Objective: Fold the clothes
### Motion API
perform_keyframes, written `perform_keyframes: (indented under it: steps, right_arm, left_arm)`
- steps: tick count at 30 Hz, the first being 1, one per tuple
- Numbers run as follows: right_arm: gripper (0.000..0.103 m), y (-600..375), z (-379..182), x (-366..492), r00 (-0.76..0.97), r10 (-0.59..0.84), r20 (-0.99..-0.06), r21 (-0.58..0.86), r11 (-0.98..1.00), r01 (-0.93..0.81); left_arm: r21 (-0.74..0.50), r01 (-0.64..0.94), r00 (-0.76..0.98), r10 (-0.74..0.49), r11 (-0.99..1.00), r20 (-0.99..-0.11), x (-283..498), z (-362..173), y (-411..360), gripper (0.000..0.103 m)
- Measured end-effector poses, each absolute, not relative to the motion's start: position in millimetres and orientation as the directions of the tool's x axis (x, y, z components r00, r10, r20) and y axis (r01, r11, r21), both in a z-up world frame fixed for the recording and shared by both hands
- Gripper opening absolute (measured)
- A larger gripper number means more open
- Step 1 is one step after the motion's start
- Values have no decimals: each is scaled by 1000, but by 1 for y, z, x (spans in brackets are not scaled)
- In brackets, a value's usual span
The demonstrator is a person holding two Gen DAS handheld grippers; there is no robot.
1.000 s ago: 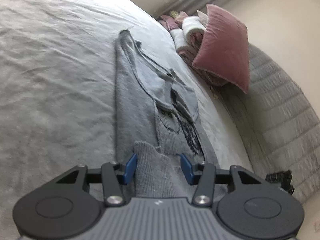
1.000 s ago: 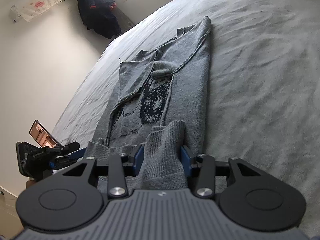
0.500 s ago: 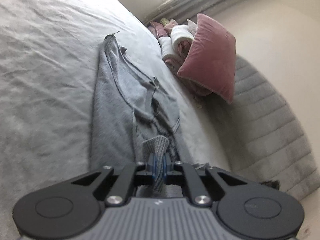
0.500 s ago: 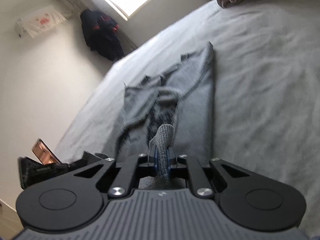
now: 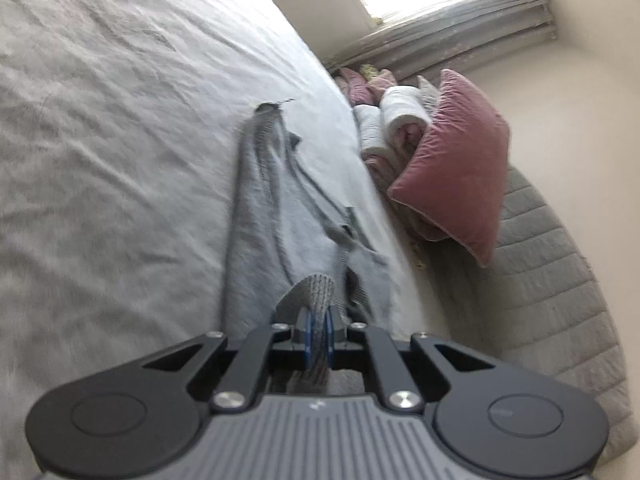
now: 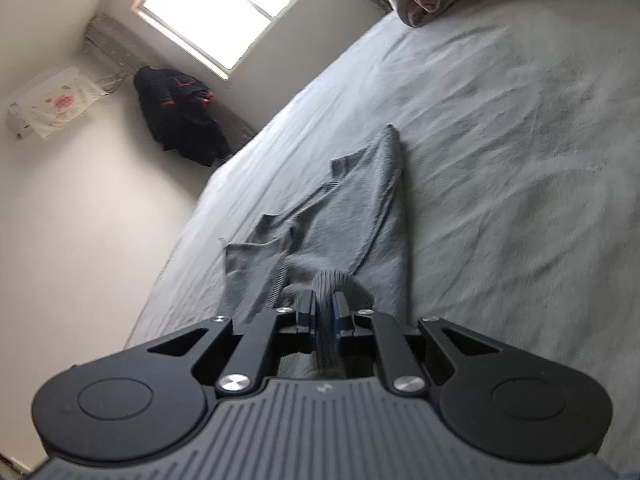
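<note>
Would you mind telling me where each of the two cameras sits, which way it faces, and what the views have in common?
Left wrist: sits on the left gripper, looking along its fingers over the grey sweater on the bed toward a pink pillow; only the gripper shows.
Right wrist: sits on the right gripper, looking over the sweater toward a window and dark jacket; only the gripper shows.
Shared: the sweater, pinched by both, and the bed.

Grey knitted sweater (image 5: 260, 216), pale grey bedsheet (image 5: 100, 140), dusty-pink cushion (image 5: 456, 172).
</note>
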State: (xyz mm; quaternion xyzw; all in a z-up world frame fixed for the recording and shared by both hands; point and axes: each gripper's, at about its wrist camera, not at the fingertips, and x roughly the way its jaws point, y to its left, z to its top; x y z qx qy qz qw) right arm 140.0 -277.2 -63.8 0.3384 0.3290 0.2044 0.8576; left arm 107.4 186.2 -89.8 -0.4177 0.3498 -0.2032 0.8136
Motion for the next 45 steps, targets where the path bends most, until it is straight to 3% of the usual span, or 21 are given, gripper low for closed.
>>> perform_keyframes:
  steps: [5,6,8,9,12,13,16,17,18,22,27,28,31,32,38,45]
  right_arm:
    - [10,-276,-75,149,688,525,-501,667,741,-79]
    - [16,-275,-76,149,682,516,-518,652,755,-75]
    - [17,-277,-74,145,673,535,-511,666,741,-83]
    - [19,-278,-72,144,668,550,-501,678,729,-93]
    - [45,-280,-68,139,667,572,-478,693,712,-113]
    - [46,-278,-67,138,667,577,-472,697,708,-118]
    - [43,-271,-69,138,655,582,-481,701,705,-112]
    - [34,-266,-69,138,653,570,-499,677,727,-118]
    - [10,-261,-69,138,651,556,-517,651,749,-123]
    - [11,-254,-62,129,725,482,-492,581,802,-139]
    - [13,-251,-73,133,720,431,-544,536,838,-97]
    - [21,-252,-71,131,721,432,-541,544,834,-92]
    - [26,-254,-57,120,735,424,-530,541,836,-92]
    - [26,-254,-52,114,742,419,-524,531,842,-101]
    - [29,-241,-31,78,760,451,-468,526,833,-171]
    - [29,-226,-40,57,705,461,-539,455,864,-218]
  left_arm:
    - [-758,5,663,-570,652,-486,117,-97,175,10]
    - [-755,4,663,-567,656,-489,117,-97,175,12]
    - [-763,7,667,-572,646,-478,116,-93,177,28]
    - [-768,9,668,-575,641,-472,116,-91,178,31]
    - [-774,11,669,-580,633,-465,117,-90,179,33]
    - [-772,12,668,-579,636,-467,117,-91,177,33]
    - [-763,27,662,-583,646,-471,117,-93,171,29]
    - [-752,40,666,-579,658,-470,116,-92,168,12]
    - [-742,56,675,-574,668,-465,114,-90,165,7]
    - [-717,99,730,-540,690,-420,106,-86,161,7]
    - [-649,55,720,-480,759,-501,108,-89,157,11]
    - [-634,48,720,-467,772,-513,107,-88,157,16]
    - [-586,53,740,-426,809,-521,97,-68,154,35]
    - [-566,74,751,-419,821,-510,92,-60,151,37]
    - [-515,218,744,-483,829,-462,65,-43,126,39]
    - [-484,174,698,-454,858,-553,36,-65,123,39]
